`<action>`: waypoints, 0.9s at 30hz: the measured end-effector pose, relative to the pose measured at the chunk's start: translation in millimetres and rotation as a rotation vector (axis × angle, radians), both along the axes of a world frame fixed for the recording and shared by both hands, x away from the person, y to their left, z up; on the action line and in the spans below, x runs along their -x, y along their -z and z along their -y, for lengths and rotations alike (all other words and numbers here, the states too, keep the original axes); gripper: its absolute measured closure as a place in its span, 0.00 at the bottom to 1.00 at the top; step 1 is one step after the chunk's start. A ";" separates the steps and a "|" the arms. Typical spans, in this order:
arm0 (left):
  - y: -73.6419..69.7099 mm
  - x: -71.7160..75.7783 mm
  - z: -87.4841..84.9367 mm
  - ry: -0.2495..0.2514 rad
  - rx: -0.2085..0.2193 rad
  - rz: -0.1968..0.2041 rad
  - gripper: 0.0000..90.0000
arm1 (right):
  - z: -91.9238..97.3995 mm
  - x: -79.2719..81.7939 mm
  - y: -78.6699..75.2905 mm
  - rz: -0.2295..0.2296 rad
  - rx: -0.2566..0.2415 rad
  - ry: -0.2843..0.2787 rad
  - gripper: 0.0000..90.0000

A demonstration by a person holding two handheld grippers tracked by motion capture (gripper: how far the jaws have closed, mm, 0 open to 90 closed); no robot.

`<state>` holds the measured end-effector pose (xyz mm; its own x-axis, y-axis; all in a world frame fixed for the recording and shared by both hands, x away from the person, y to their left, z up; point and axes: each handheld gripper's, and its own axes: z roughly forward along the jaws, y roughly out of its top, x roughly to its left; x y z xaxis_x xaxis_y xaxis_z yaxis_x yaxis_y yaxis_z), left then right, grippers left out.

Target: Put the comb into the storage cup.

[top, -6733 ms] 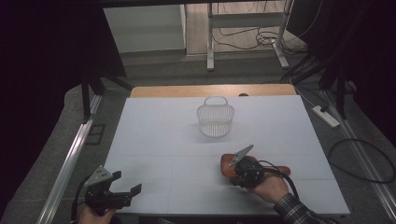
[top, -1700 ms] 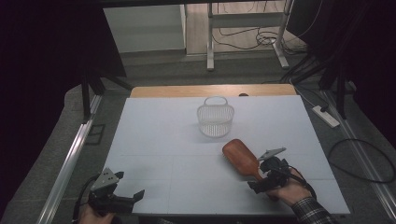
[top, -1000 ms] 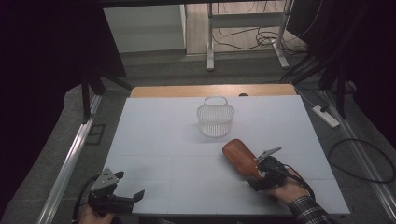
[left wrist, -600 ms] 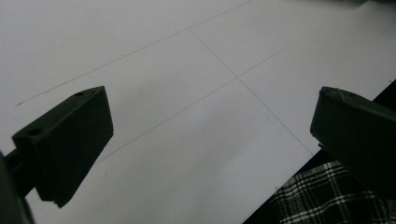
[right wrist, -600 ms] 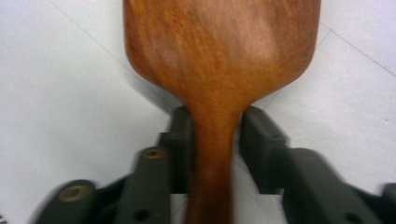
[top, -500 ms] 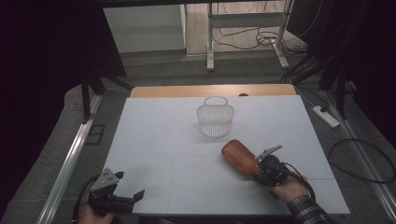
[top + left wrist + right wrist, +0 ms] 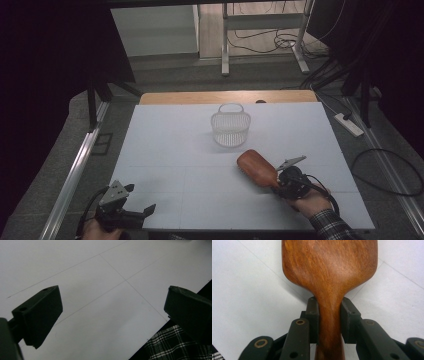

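So the wooden hairbrush [image 7: 257,168] lay on the white table [image 7: 175,150], its handle pinched between the right gripper's [image 7: 281,181] jaws, which had just closed on it. The paddle head stuck out toward ten o'clock from that gripper. It was reddish-brown wood with visible grain [image 7: 329,267], smooth back up, the wide rounded head narrowing to a slim handle. A white mesh basket [image 7: 230,125] stood near, at about eleven o'clock from the brush. Way off at eight o'clock, the left gripper [image 7: 135,212] sat at the table's near edge, jaws wide apart over bare tabletop.
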<state>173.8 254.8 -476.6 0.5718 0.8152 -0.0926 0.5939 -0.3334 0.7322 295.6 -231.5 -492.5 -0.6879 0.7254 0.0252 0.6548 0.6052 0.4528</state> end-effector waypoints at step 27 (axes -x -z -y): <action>-6.5 -20.0 20.7 0.053 0.041 -0.025 0.00 | 1.8 11.0 -28.5 0.110 -0.165 -0.060 0.80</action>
